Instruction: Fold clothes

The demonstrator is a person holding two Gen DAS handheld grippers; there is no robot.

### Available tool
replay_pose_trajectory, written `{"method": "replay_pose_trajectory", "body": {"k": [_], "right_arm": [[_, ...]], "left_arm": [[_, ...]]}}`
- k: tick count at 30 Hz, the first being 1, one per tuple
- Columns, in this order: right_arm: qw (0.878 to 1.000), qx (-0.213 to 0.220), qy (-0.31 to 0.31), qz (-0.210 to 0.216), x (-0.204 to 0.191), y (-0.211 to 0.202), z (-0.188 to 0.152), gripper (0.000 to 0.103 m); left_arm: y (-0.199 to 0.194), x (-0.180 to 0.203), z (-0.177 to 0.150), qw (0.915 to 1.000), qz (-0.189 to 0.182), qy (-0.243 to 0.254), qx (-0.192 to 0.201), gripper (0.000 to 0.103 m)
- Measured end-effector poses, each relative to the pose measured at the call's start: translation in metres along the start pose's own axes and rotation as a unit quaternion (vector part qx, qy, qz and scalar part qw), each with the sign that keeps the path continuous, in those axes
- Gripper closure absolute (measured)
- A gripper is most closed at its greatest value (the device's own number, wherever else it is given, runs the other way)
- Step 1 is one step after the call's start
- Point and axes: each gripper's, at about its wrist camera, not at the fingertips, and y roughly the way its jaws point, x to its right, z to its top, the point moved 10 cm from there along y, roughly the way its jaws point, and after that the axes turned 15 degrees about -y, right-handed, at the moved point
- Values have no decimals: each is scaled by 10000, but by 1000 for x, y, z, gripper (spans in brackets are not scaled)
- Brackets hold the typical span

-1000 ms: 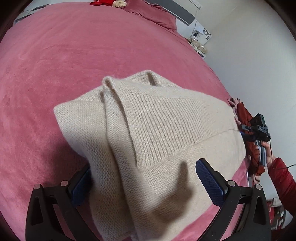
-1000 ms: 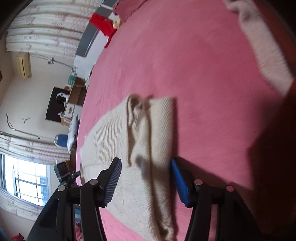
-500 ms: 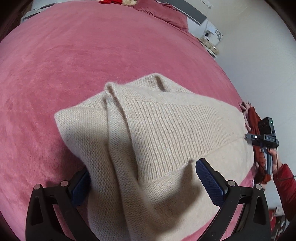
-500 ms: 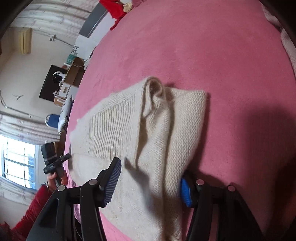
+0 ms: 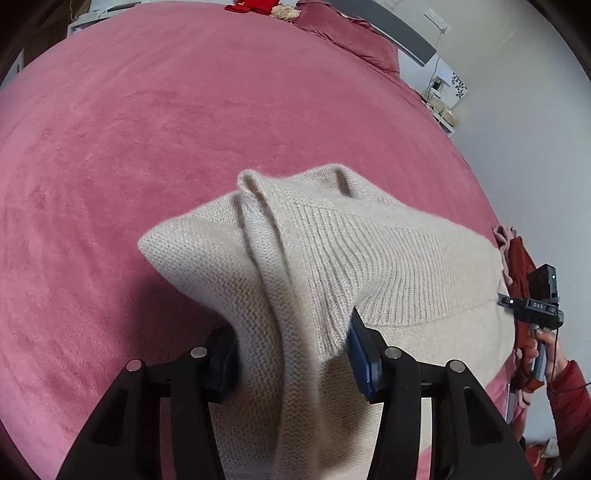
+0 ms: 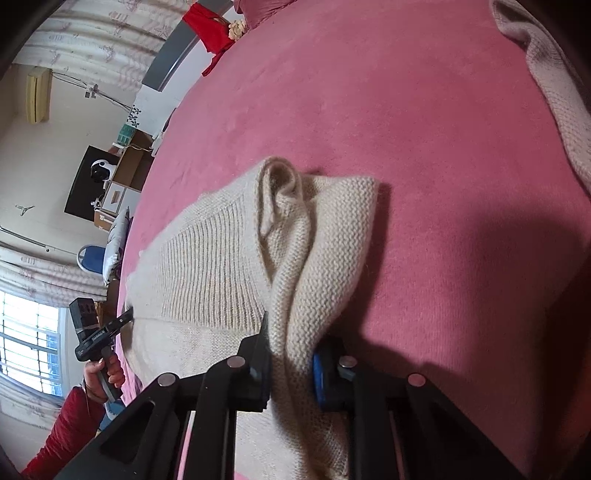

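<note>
- Left wrist view: left gripper [image 5: 291,354], jaws having just closed in, pinches a bunched fold of one cream knit sweater [image 5: 388,258]; both pads press the wool.
- Right wrist view: right gripper [image 6: 290,363], jaws likewise just drawn in, clamps another gathered fold of the same sweater [image 6: 207,258].
- Sweater lies on one pink bedspread [image 5: 184,110], near its foot edge, partly folded, ribbed band uppermost.
- One second cream garment [image 6: 554,88] lies at the far right edge of the right view.
- One red item [image 6: 210,26] and one dark pink pillow [image 5: 351,33] sit at the headboard.
- Writing: small lettering on the far gripper body, not reliably legible.
</note>
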Motion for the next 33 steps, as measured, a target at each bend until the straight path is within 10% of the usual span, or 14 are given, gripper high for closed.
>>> {"method": "replay_pose_trajectory", "body": {"k": [6,19,33], "right_arm": [[10000,63,3,-39,-1,-4,-1,88],[9979,636,-98,-88,-59,-42,20,91],[9924,512,-1094,222,-206,-67,41,91]], "left_arm": [[6,6,0,9996,-125,-243,-77,77],[-53,5,-11,9963,-689,-426,290,81],[-165,-8,-62,9878,-1298,-569,646,81]]}}
